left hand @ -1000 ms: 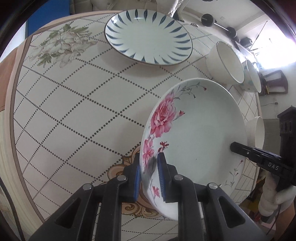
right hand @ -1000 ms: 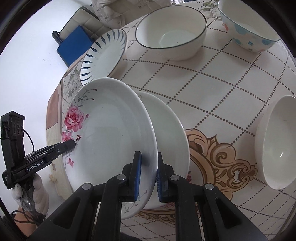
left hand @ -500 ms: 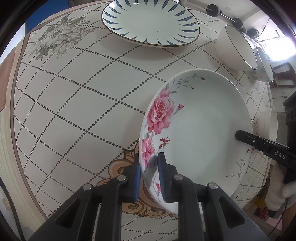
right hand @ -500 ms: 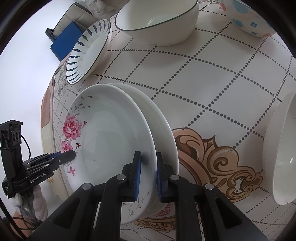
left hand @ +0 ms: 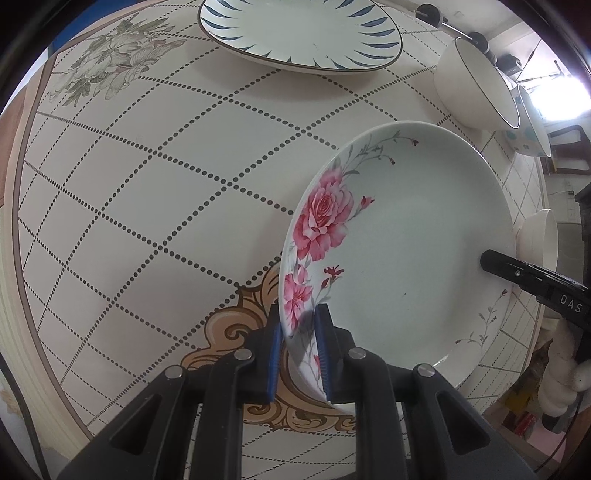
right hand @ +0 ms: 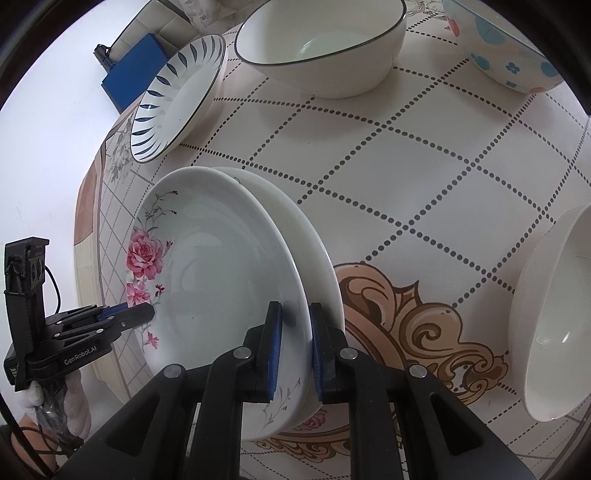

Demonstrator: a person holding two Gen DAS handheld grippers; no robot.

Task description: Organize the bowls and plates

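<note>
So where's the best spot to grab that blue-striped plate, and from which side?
Take the blue-striped plate by its rim, one pad above and one below, from the bare stretch of table facing the grippers. It lies flat and shallow, so only the raised edge gives purchase. The black-rimmed bowl probably crowds the other side.

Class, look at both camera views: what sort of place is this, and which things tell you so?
Probably a home dining area: a round table under a patterned cloth, set with a rose-painted plate, a blue-striped plate and bowls.
</note>
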